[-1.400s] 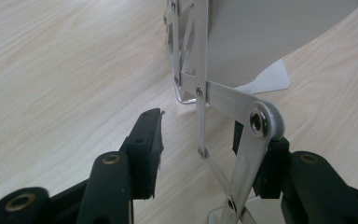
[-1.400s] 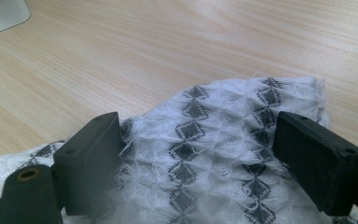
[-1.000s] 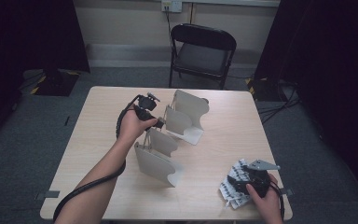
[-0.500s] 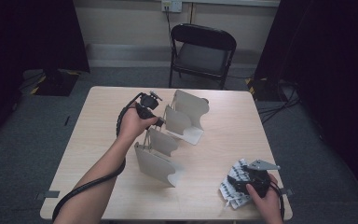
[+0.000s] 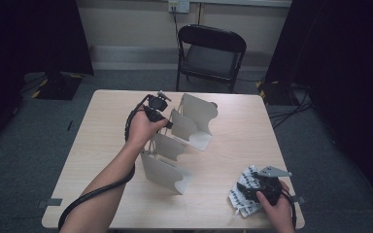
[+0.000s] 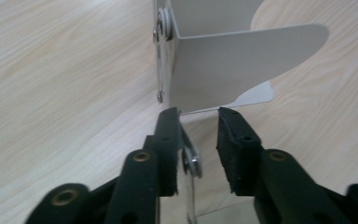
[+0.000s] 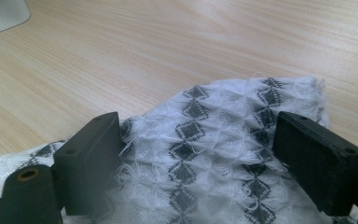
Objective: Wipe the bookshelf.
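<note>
A grey metal divider rack (image 5: pixel 162 170) with several upright panels stands in the middle of the wooden table (image 5: pixel 102 145). My left gripper (image 5: pixel 167 124) reaches into its far half. In the left gripper view its jaws (image 6: pixel 198 116) have just been closing around the rack's thin side rail (image 6: pixel 189 156); the rail lies against one pad, with a gap to the other. A grey panel (image 6: pixel 242 60) stands just beyond the tips. My right gripper (image 5: pixel 253 188) rests on a white cloth with black diamonds (image 5: pixel 240 196) at the table's front right, jaws (image 7: pixel 198 135) wide and astride the bunched cloth (image 7: pixel 205 154).
A black folding chair (image 5: pixel 211 53) stands behind the table's far edge. Dark curtains hang on both sides. A black cable (image 5: pixel 94 196) trails from the left gripper along the forearm. Bare tabletop lies to the left of the rack and between rack and cloth.
The left hand has shifted only slightly at the rack. The right hand and the cloth have stayed where they were.
</note>
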Demonstrator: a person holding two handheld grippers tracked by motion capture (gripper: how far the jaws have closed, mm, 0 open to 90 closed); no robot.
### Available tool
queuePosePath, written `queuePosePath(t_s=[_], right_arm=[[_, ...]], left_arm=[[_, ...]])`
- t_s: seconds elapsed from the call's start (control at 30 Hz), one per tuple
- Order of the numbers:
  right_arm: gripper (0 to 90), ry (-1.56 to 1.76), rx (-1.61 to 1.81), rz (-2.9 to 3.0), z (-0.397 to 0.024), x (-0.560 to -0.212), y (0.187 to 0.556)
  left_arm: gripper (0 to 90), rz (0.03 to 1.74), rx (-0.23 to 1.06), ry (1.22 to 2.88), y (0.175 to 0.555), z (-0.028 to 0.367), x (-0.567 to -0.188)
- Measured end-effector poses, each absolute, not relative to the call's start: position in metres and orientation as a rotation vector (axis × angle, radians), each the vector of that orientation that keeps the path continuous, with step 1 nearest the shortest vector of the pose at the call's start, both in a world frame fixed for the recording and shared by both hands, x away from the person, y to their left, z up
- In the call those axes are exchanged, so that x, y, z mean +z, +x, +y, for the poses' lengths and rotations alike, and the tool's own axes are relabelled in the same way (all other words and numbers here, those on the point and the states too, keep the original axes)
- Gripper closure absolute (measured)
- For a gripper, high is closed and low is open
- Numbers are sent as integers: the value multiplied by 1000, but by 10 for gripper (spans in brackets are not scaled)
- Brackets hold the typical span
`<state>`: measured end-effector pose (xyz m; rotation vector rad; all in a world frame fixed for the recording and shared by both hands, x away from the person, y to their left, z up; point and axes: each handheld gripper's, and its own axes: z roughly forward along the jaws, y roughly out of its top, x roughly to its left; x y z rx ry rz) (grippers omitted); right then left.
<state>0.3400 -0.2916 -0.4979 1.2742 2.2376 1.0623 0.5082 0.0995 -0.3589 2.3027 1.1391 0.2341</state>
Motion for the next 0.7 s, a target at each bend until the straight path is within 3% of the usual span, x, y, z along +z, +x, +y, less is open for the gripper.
queuePosePath(t_s=[0.23, 0.7], right_arm=[[148, 1275, 1064, 2238, -292, -498, 340], [148, 1275, 1065, 2238, -292, -498, 340]], left_arm=[[842, 1197, 237, 2292, 509, 101, -358], [849, 1201, 240, 2288, 506, 102, -343]])
